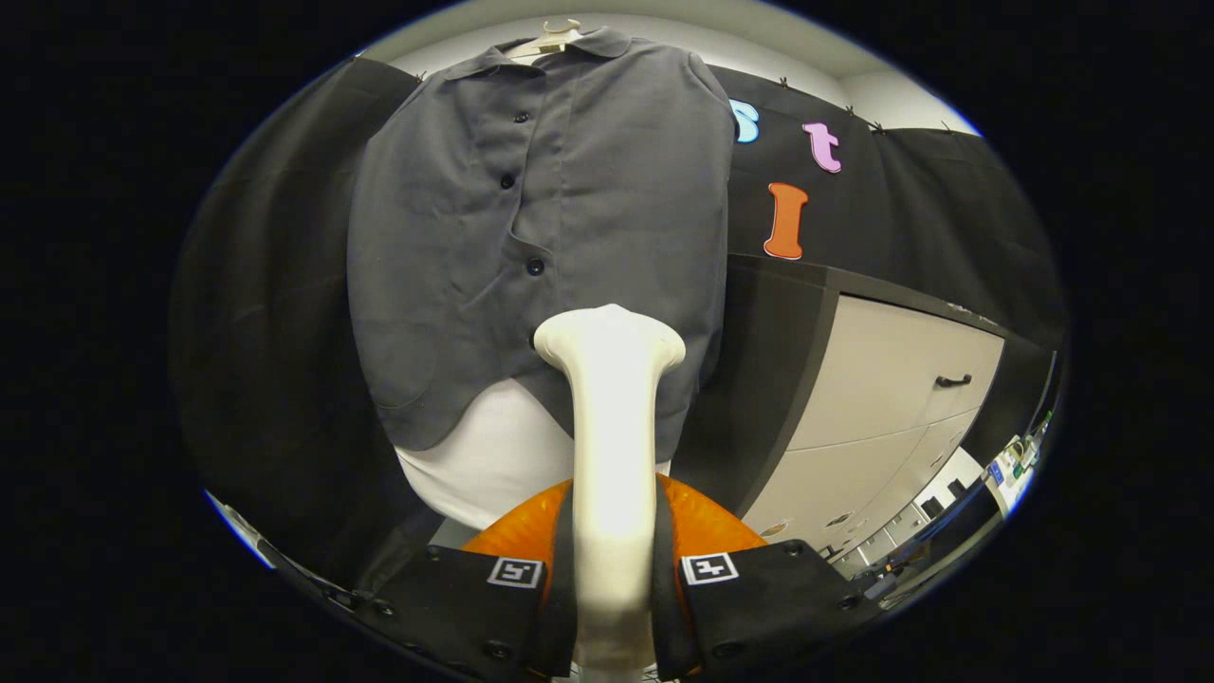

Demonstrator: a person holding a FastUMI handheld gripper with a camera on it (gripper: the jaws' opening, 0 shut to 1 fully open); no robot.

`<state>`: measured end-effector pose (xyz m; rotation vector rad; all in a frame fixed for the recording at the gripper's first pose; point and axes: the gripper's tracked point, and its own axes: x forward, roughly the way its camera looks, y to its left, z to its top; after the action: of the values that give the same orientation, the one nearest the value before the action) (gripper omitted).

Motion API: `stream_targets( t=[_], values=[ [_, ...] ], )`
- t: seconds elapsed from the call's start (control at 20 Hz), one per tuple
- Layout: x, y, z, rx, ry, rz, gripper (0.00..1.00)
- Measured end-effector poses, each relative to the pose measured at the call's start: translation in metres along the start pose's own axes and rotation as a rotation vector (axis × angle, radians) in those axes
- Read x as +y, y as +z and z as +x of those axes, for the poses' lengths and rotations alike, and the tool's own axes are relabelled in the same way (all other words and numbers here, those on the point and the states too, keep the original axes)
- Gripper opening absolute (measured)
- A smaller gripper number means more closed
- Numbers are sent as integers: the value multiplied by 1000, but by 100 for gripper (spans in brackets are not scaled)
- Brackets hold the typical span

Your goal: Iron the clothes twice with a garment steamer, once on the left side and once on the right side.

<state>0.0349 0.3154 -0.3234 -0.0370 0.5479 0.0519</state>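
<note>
A dark grey buttoned shirt (pixel 531 237) hangs on a pale hanger (pixel 555 36) against the black booth wall, over a white backing (pixel 493 460) that shows below its hem. My gripper (pixel 612 569) is shut on the white garment steamer (pixel 612 455), both fingers pressing its handle. The steamer's flared head (pixel 609 340) points at the lower part of the shirt, just right of the button line and near the hem. Whether the head touches the cloth I cannot tell.
A cabinet (pixel 892 417) with pale drawers and a dark handle stands to the right of the shirt. Black cloth hangs on both sides of the garment. Small items lie on a surface far right.
</note>
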Motion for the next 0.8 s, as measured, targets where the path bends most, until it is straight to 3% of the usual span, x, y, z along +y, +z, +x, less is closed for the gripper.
stream_targets(
  t=[0.3, 0.6, 0.8],
  values=[
    [3, 11, -17, -41, -22, 0, 39],
    [15, 117, -55, -261, -35, -6, 39],
    [48, 187, -83, -388, 18, -30, 39]
  ],
)
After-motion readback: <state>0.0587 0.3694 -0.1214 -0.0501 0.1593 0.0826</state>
